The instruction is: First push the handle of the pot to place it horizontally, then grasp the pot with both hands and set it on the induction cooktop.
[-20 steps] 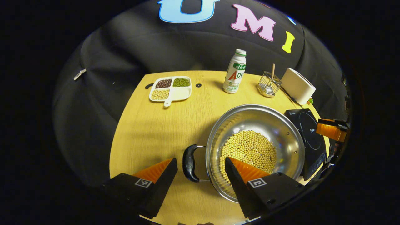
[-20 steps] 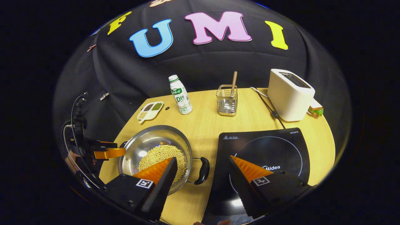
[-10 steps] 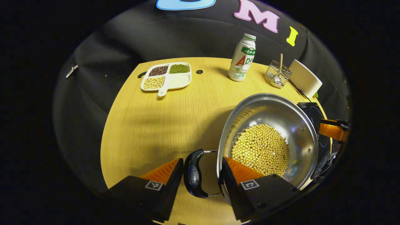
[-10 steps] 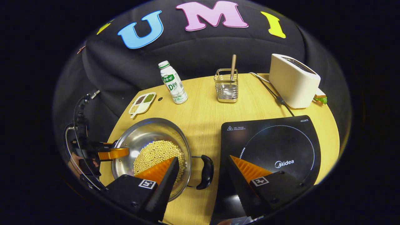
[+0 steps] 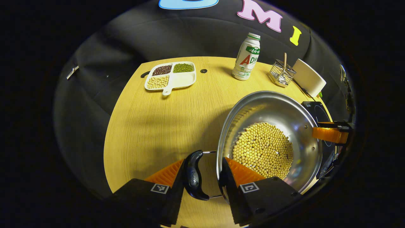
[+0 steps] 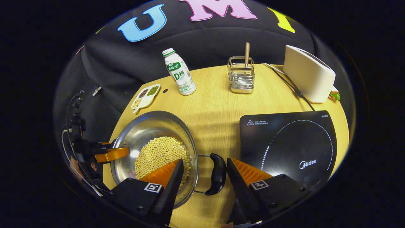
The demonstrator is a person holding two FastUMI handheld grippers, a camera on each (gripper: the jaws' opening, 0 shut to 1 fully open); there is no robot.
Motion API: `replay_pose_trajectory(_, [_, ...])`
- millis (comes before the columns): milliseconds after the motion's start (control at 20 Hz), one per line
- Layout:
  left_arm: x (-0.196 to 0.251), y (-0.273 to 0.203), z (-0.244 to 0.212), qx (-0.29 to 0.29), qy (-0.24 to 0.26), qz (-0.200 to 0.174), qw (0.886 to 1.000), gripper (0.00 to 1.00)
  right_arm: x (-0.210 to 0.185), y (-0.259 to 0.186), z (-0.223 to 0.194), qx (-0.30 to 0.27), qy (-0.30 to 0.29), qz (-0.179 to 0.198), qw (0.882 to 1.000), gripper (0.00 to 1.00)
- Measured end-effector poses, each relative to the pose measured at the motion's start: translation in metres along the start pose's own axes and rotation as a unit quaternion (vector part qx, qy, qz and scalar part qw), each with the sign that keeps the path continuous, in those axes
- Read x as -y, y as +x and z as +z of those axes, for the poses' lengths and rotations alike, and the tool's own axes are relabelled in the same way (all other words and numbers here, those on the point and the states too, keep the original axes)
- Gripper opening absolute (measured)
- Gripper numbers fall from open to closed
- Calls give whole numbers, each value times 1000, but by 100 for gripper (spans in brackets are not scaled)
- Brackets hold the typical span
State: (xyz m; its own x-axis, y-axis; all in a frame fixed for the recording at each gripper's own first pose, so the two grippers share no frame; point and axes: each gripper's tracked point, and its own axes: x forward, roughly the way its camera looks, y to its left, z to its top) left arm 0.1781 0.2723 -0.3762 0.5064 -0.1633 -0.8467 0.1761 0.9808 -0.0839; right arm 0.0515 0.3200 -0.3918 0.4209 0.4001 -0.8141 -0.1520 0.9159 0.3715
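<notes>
A steel pot (image 5: 278, 107) holding yellow beans (image 5: 262, 148) stands on the wooden table (image 5: 158, 126). In the left gripper view, my left gripper (image 5: 202, 161) is open and straddles the pot's near black handle (image 5: 192, 175). One finger is beside the handle and the other is over the pot's rim. In the right gripper view, my right gripper (image 6: 204, 161) is open around the other black handle (image 6: 216, 177), with its left finger over the pot (image 6: 148, 126). The black induction cooktop (image 6: 291, 142) lies just right of that handle.
At the back of the table stand a white bottle (image 6: 178, 72), a wire holder with a wooden stick (image 6: 242, 77) and a white toaster (image 6: 308, 74) with its cord. A divided dish of beans (image 5: 171, 76) sits at the far left.
Both grippers moved forward and down toward the pot. Each handle now sits between a pair of fingers, and the left gripper's fingers are slightly closer together.
</notes>
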Motion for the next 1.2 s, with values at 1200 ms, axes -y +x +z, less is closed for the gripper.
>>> replay_pose_trajectory(1200, [128, -89, 16, 0, -23, 23, 999, 58, 86, -105, 18, -19, -36, -36, 999, 54])
